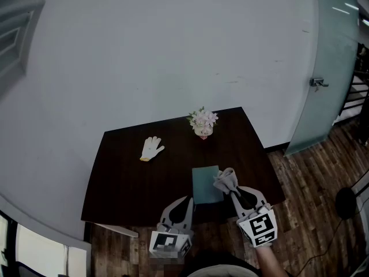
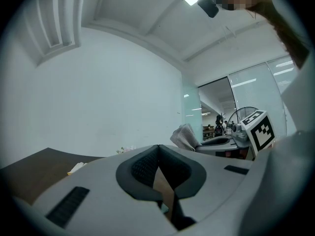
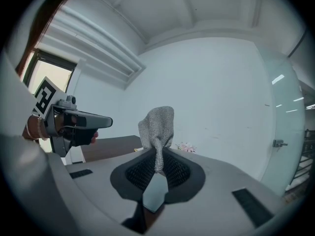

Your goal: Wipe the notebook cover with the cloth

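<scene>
Right claw (image 1: 232,191) is clenched on the grey cloth (image 1: 225,180): in the right gripper view the two pads are pressed onto a pinched fold, and the rest of the cloth (image 3: 157,126) stands bunched above the tips. From the head view the cloth sits over the far right corner of the teal notebook (image 1: 205,184); whether the two are in contact cannot be determined. The notebook lies flat and closed near the front edge of the dark tabletop (image 1: 127,178), right of centre. Left claw (image 1: 189,199) is clenched with nothing between its pads; the left gripper view shows the tips (image 2: 157,147) meeting. It is positioned at the notebook's near left corner, contact not confirmed. Other items noted: a white glove (image 1: 151,148) lying towards the far left of the tabletop, well apart from the notebook, and a small pot of pale flowers (image 1: 203,122) at the far edge against the wall.
</scene>
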`<action>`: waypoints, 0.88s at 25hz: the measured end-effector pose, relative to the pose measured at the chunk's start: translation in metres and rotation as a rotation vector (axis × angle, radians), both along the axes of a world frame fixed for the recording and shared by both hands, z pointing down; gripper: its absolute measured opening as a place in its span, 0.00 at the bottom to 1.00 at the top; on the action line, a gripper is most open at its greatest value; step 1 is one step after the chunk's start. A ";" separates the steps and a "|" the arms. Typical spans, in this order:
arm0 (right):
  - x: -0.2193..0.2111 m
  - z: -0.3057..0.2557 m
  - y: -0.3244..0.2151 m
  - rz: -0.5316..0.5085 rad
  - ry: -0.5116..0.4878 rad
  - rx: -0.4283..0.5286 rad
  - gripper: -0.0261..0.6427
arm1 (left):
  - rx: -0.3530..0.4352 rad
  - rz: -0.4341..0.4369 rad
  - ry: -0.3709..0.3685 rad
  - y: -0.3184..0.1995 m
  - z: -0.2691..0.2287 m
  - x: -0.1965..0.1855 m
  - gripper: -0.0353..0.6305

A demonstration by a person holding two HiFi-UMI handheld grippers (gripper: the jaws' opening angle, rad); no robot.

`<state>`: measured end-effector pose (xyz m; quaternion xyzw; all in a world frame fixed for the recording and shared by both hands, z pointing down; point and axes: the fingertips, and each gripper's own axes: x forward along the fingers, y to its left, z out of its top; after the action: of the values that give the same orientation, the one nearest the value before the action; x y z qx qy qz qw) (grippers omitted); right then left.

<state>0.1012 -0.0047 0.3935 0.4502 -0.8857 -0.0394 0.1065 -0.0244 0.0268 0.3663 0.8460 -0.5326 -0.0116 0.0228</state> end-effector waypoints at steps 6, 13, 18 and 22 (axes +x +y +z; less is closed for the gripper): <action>0.011 0.001 0.014 -0.002 -0.005 -0.009 0.10 | 0.001 -0.004 -0.010 0.019 0.000 0.013 0.08; 0.013 -0.004 0.025 -0.014 -0.015 -0.005 0.10 | 0.021 -0.010 -0.014 0.033 -0.011 0.017 0.08; 0.014 -0.005 0.028 -0.017 -0.019 -0.005 0.10 | 0.023 -0.010 -0.008 0.035 -0.012 0.017 0.08; 0.011 -0.005 0.026 -0.016 -0.023 -0.007 0.10 | 0.018 -0.006 -0.007 0.032 -0.011 0.017 0.08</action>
<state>0.1126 0.0217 0.3888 0.4430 -0.8906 -0.0317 0.0975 -0.0073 0.0590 0.3550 0.8446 -0.5350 -0.0136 0.0133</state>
